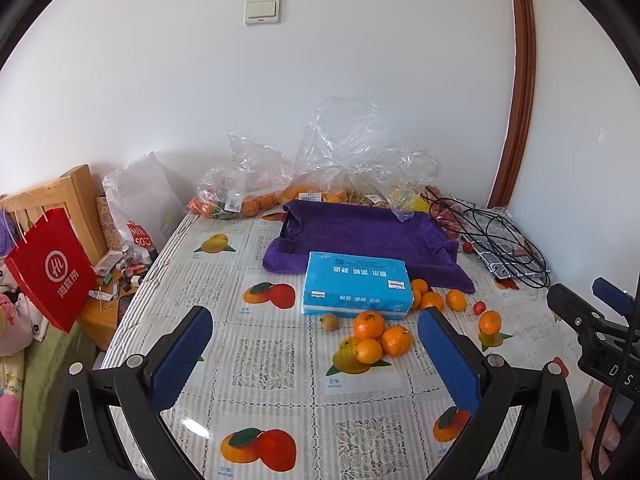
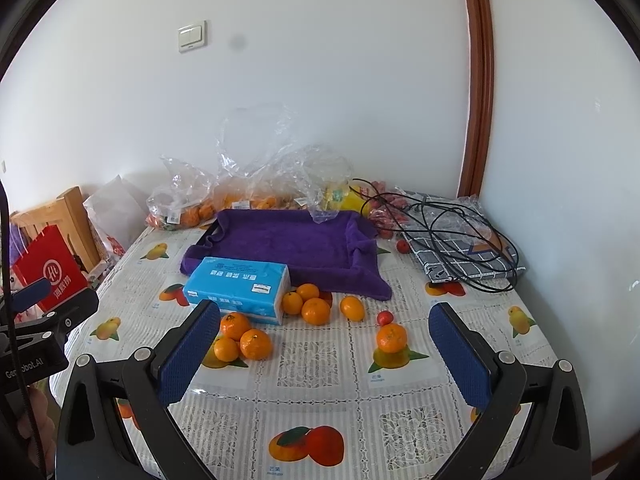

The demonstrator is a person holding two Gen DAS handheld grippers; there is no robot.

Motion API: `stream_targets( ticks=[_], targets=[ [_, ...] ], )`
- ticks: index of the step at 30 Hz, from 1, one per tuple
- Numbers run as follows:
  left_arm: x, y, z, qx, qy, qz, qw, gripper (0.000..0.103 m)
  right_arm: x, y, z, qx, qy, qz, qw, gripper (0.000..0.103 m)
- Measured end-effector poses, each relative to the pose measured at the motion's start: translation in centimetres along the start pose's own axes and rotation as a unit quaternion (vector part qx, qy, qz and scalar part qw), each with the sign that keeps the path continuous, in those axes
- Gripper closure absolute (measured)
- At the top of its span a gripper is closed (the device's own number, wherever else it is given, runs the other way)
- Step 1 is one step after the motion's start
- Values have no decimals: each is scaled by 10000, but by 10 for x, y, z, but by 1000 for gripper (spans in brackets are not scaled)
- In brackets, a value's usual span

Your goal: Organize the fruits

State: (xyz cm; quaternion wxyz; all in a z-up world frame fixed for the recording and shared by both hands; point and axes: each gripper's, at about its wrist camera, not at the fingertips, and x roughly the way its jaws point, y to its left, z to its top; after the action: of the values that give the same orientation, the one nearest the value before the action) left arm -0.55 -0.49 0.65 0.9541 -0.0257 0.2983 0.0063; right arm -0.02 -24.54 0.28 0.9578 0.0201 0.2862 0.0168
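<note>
A: Right, both claws hover above the worktop (image 2: 320,396), the one with the fruit-print plastic cloth. Left claw (image 1: 316,356) spread wide, nothing between its blue pads. Right claw (image 2: 324,354) likewise spread and empty.

B: Where's the fruit?

A: Loose on the cloth, clustered at the near side of the light-blue tissue pack (image 2: 240,286). Small round orange mandarins: a trio (image 2: 242,340) touching one another at the pack's near left corner, a group (image 2: 308,304) at its right end, one more (image 2: 352,308) just beside that group, one alone (image 2: 391,338) further right.

B: Count?

A: Eight mandarins seen clearly; a reddish shape behind the right-end group I can't identify. One small red fruit (image 2: 385,317) next to the lone mandarin, another (image 2: 403,246) near the grey checked packet (image 2: 460,256) with black cables on it. One small brownish fruit (image 1: 329,321) shows only in the left view.

B: And the purple thing?

A: Purple towel lining a shallow tray (image 2: 288,240), sitting empty behind the tissue pack. Probably the destination; the soft lining would stop round fruit rolling. Clear plastic bags (image 2: 240,196) with more fruit lie against the wall, likely the source.
</note>
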Motion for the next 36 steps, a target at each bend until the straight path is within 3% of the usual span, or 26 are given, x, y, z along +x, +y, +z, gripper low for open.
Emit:
stream_targets(
  ticks=[36],
  targets=[
    [1, -2, -3, 38, -35, 10, 10000, 0, 0, 2, -2, 21, -3, 51, 10000, 0]
  ],
)
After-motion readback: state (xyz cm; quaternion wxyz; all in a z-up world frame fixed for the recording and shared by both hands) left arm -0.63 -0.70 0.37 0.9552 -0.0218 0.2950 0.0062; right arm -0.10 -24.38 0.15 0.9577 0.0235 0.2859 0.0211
